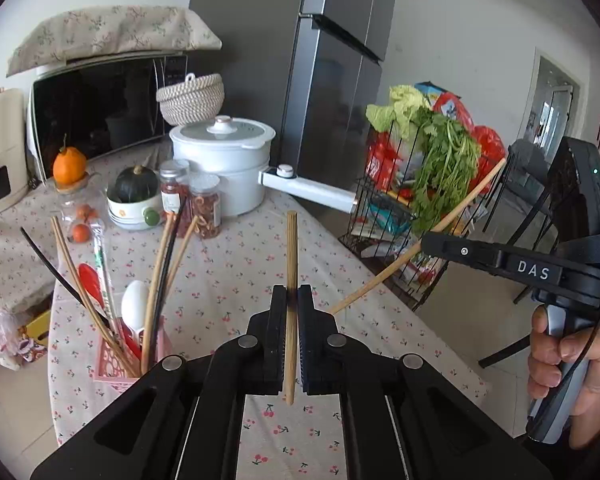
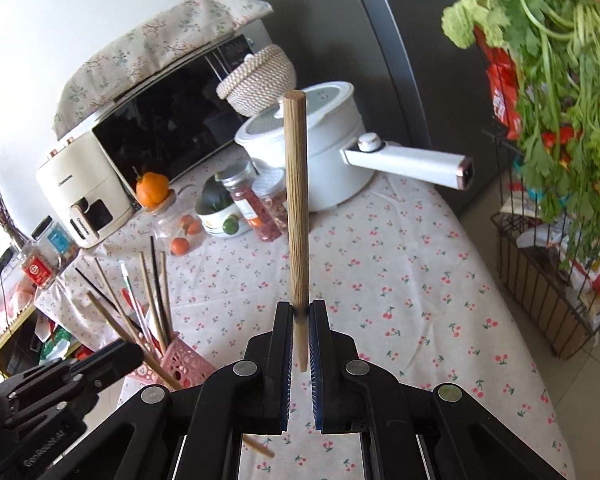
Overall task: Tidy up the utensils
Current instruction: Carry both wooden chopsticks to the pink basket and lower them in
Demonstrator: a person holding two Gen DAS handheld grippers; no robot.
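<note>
Left gripper (image 1: pixel 291 294): fingers (image 1: pixel 277 320) pinching a wooden chopstick (image 1: pixel 291 248), which stands upright between the pads, its thicker end above the fingertips and its tip poking out below them. I read it as held clear of the desk (image 1: pixel 228 272).

Right gripper (image 2: pixel 300 310): fingers (image 2: pixel 285 332) pressed onto a second chopstick (image 2: pixel 296 200), also near upright, blunt end up, the narrow end hanging just under the pads. In the left wrist view I see this same gripper off to the right of my left fingers, a hand (image 1: pixel 564 364) on its grip, the stick slanting across in front of the wire rack (image 1: pixel 384 208).

Pink holder (image 1: pixel 116 364): on the desk, below and left of the left fingers. It carries several chopsticks, a white spoon (image 1: pixel 134 304) and a red one, all leaning outward. From the right wrist view the holder sits lower left of the right fingers, partly behind the left gripper.

Beyond both sets of fingers: white pot (image 1: pixel 224 148) with long handle, spice jars (image 1: pixel 204 204), a dark squash in a bowl (image 1: pixel 134 204), microwave (image 1: pixel 100 112) under a floral cloth.
</note>
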